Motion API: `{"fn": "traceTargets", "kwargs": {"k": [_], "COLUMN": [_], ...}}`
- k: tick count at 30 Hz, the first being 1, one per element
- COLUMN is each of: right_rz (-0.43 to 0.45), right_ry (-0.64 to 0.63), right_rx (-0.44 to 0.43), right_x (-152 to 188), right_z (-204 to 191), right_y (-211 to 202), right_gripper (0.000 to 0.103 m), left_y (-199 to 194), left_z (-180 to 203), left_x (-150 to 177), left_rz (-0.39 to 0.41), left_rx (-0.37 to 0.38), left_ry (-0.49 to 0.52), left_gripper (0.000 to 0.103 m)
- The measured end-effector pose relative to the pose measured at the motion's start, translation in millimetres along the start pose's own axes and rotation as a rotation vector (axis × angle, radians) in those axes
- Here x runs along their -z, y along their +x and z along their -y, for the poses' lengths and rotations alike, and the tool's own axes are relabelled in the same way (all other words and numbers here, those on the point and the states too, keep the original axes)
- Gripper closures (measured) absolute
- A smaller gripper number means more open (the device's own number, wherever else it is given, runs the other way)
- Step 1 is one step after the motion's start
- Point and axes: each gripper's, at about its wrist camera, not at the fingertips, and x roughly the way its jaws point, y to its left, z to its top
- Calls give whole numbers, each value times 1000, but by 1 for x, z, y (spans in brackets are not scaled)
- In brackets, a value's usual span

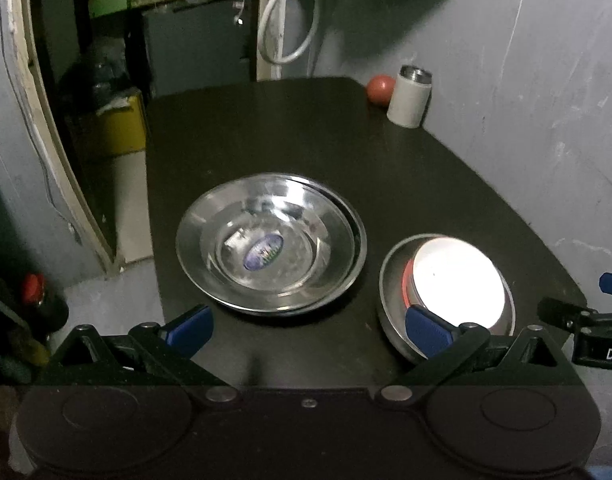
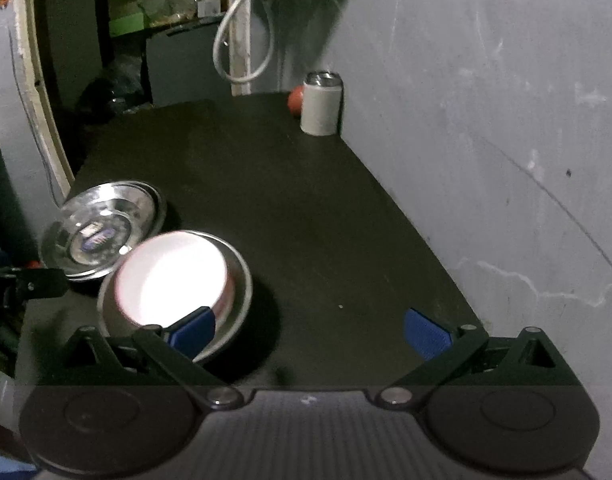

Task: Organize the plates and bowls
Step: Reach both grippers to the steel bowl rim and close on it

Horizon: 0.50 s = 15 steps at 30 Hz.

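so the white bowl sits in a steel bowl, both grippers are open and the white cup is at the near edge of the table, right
Not quite. The white cup stands at the far end of the table, beside a red ball, as the left wrist view shows. The rest holds: the white bowl sits in a steel bowl, and the left gripper and right gripper are open.

A dark, matte black tabletop point(image 1: 306, 152) filled the middle of both views, its far end rounded. To the right rose a pale grey plastered wall point(image 1: 526, 80), scuffed and streaked with white marks. At the upper centre a white looped cable point(image 1: 282, 20) hung against a cream vertical post point(image 2: 240, 60). The upper left opened into a dim recess holding a dark grey cabinet point(image 1: 198, 48), a green-edged cluttered shelf point(image 2: 130, 24) above it, and a yellow box point(image 1: 114, 128) lower down. A curved cream door frame point(image 1: 46, 128) ran down the left edge. The light was weak.
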Motion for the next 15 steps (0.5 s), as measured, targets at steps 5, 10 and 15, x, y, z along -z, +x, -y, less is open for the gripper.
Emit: {"fn": "traceTargets", "kwargs": {"k": [5, 10, 15], "right_rz": [-54, -101, -129], "right_ry": [30, 38, 17], "right_rx": [-55, -128, -221], "right_x": [-8, -14, -20], "right_z": [22, 34, 36], "right_y": [25, 48, 63], "right_gripper": [0, 0, 0], "left_y": [24, 42, 50], "left_z": [10, 15, 20], "left_x": [-5, -6, -5], "left_rz": [-92, -160, -201], "left_rx": [-12, -18, -40], "left_ry": [-23, -49, -55], "left_gripper": [1, 1, 1]}}
